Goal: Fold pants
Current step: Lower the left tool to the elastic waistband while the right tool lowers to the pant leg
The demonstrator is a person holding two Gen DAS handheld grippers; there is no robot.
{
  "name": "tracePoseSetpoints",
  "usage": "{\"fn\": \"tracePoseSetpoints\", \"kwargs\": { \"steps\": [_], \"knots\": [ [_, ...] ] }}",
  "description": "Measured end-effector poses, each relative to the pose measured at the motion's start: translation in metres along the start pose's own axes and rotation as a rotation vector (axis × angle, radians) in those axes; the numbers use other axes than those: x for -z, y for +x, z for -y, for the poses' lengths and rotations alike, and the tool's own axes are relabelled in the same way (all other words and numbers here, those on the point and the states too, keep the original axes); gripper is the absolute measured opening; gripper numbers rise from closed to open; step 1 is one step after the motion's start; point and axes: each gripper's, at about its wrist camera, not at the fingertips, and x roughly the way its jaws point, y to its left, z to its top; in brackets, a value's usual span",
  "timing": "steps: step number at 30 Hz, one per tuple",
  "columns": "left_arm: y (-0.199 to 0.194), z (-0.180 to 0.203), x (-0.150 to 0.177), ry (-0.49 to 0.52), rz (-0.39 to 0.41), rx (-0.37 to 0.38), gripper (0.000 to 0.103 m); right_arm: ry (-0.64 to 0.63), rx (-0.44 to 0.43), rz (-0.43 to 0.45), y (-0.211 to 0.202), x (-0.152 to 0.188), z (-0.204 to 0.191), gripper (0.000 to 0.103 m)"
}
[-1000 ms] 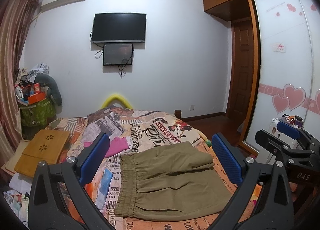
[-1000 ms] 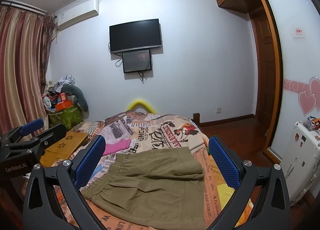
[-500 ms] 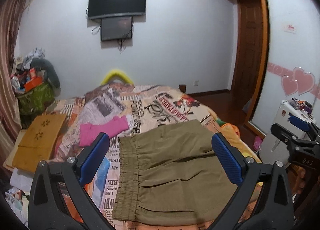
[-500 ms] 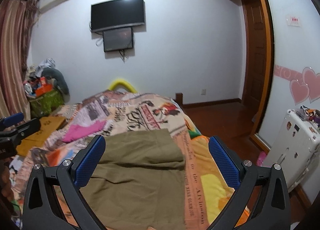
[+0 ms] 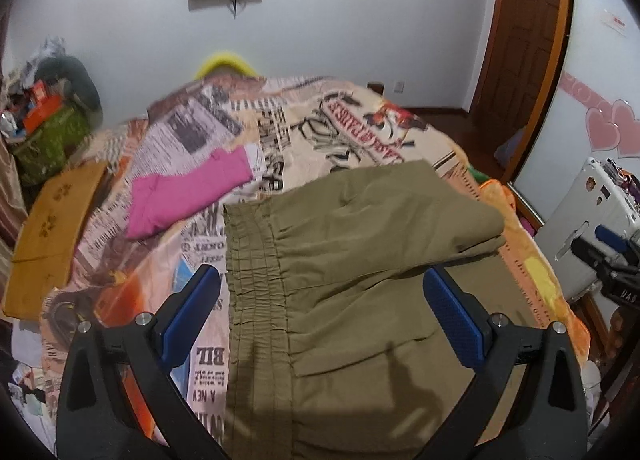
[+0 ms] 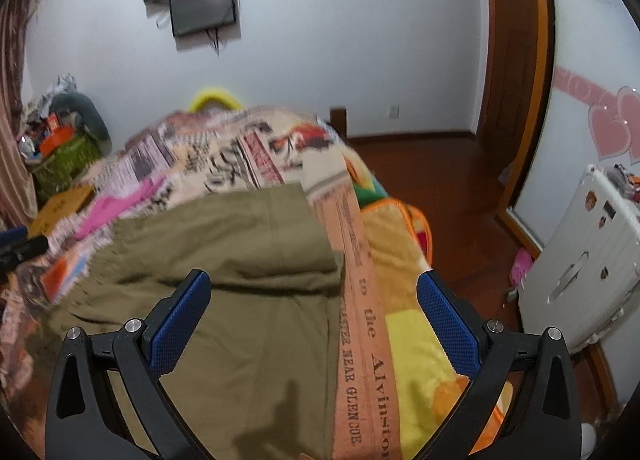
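The left gripper [image 5: 320, 312] and the right gripper [image 6: 314, 310] are both spread wide and hold nothing. Each one hangs over the olive-green cotton pants [image 5: 360, 280], which lie partly folded on the newspaper-print bed cover [image 5: 304, 139]. I judge the step is an approach for the next fold. The elastic waistband [image 5: 252, 268] lies at 10 o'clock from the left gripper, and the right one needs the folded edge at 12 o'clock.

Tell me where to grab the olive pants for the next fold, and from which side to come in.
Likely best: pinch the olive pants at the gathered elastic waistband, coming from the near edge of the bed. It is thick, straight and exposed. The open left gripper hangs over it; the open right gripper could take the leg-end corner.
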Motion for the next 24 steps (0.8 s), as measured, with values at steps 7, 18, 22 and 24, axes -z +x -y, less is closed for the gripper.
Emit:
{"fn": "tracePoseSetpoints", "kwargs": {
  "steps": [7, 18, 22, 24],
  "knots": [
    [0.050, -0.023, -0.001, 0.016, -0.113, -0.049, 0.087, -0.004, -0.042, -0.147, 0.048, 0.012, 0.012, 0.085],
    [0.097, -0.049, 0.016, -0.003, -0.288, -0.041, 0.075, -0.039, -0.127, -0.312, 0.106, 0.025, 0.014, 0.060],
    [0.107, -0.055, 0.024, -0.012, -0.336, -0.035, 0.075, -0.001, -0.173, -0.362, 0.124, 0.025, 0.019, 0.050],
    [0.111, -0.058, 0.028, -0.022, -0.357, -0.020, 0.075, 0.023, -0.195, -0.371, 0.130, 0.026, 0.022, 0.049]
  ]
}}
